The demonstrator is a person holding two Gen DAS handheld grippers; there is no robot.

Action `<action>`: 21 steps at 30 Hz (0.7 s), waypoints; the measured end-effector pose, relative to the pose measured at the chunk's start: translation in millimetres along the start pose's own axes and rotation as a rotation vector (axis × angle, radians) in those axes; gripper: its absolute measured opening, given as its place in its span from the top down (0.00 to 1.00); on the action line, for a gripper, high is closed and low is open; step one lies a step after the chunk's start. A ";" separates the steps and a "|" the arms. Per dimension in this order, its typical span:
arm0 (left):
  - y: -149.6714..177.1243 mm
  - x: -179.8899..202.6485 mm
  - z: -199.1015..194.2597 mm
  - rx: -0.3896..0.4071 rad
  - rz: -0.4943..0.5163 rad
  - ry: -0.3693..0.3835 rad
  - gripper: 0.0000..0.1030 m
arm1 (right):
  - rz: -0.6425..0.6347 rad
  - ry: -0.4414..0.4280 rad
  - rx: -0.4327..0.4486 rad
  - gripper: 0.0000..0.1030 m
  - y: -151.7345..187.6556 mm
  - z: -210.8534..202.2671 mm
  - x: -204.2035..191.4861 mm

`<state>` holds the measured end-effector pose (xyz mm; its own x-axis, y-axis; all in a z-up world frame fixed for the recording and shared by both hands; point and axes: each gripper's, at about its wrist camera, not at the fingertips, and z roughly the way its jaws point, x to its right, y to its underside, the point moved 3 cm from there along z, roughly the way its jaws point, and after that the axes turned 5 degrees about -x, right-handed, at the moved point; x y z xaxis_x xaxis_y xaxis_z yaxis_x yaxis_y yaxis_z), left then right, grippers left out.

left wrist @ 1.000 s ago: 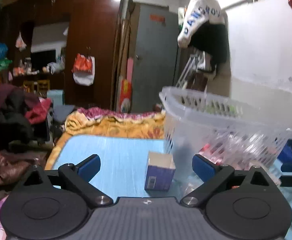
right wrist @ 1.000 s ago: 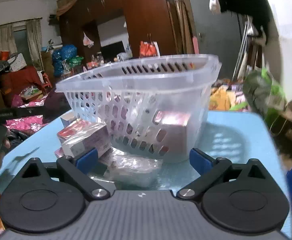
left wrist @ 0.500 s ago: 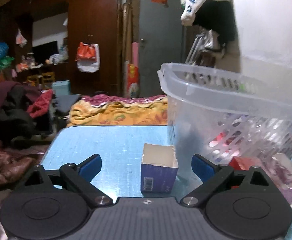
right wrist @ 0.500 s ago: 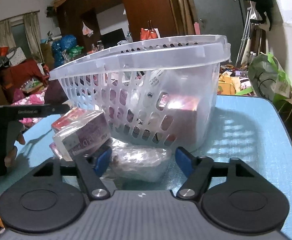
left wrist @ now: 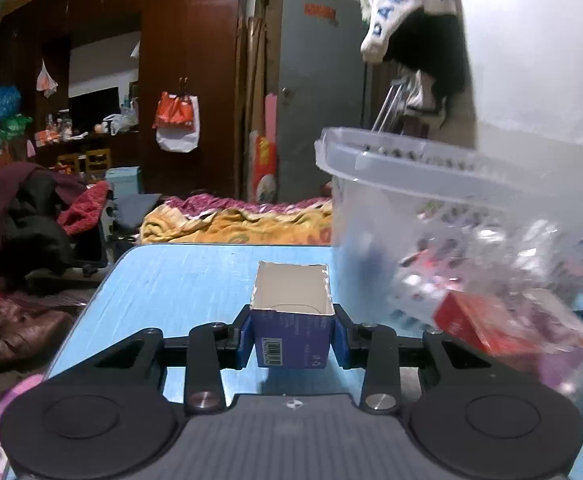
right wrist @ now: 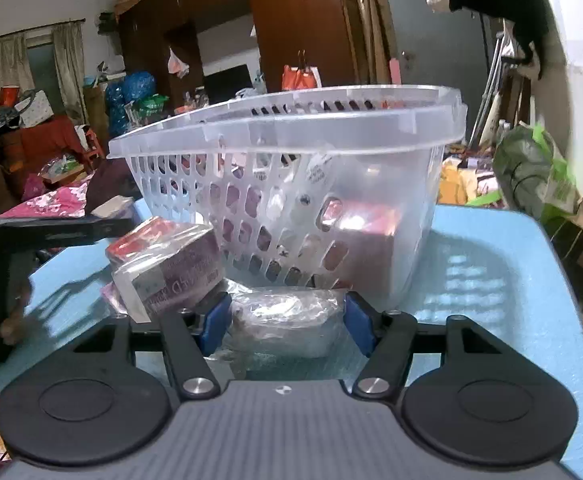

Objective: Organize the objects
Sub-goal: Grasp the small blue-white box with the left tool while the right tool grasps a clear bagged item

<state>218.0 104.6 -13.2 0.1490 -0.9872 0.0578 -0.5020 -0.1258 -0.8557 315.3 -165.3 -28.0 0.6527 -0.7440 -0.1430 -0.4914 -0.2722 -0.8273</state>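
My left gripper (left wrist: 291, 338) is shut on a small open-topped blue box (left wrist: 291, 332) on the blue table (left wrist: 179, 280). A clear plastic basket (left wrist: 451, 208) stands just right of it, with items inside. My right gripper (right wrist: 285, 326) is shut on a clear plastic-wrapped packet (right wrist: 287, 320) lying in front of the basket (right wrist: 291, 184). A plastic-wrapped red and purple box (right wrist: 163, 268) lies left of that packet; it also shows in the left wrist view (left wrist: 511, 332).
The left gripper's black body (right wrist: 51, 228) and a hand show at the left of the right wrist view. A green bag (right wrist: 531, 176) sits beyond the table's right edge. A bed with an orange blanket (left wrist: 231, 228) lies behind the table.
Both grippers have closed from wide open: the left onto the blue box, the right onto the wrapped packet. Both moved forward and closer to the table.
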 end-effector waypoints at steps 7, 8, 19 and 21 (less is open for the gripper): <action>11.8 -1.6 -36.2 0.061 -0.017 0.046 0.59 | -0.046 0.041 0.019 0.38 -1.3 -1.8 -6.3; 13.0 -1.4 -40.4 0.071 -0.018 0.057 0.59 | -0.051 0.045 0.032 0.38 -1.3 -3.7 -7.2; 23.2 9.8 -86.3 0.193 -0.008 0.200 0.59 | -0.112 0.001 0.224 0.38 5.5 -54.2 -21.0; 16.9 17.5 -93.3 0.216 -0.004 0.239 0.59 | -0.135 -0.014 0.260 0.38 2.7 -67.6 -28.2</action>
<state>132.7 76.0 21.3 -0.0670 -0.9850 0.1587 -0.3059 -0.1311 -0.9430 256.6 -186.4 10.5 0.7108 -0.7028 -0.0279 -0.2368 -0.2017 -0.9504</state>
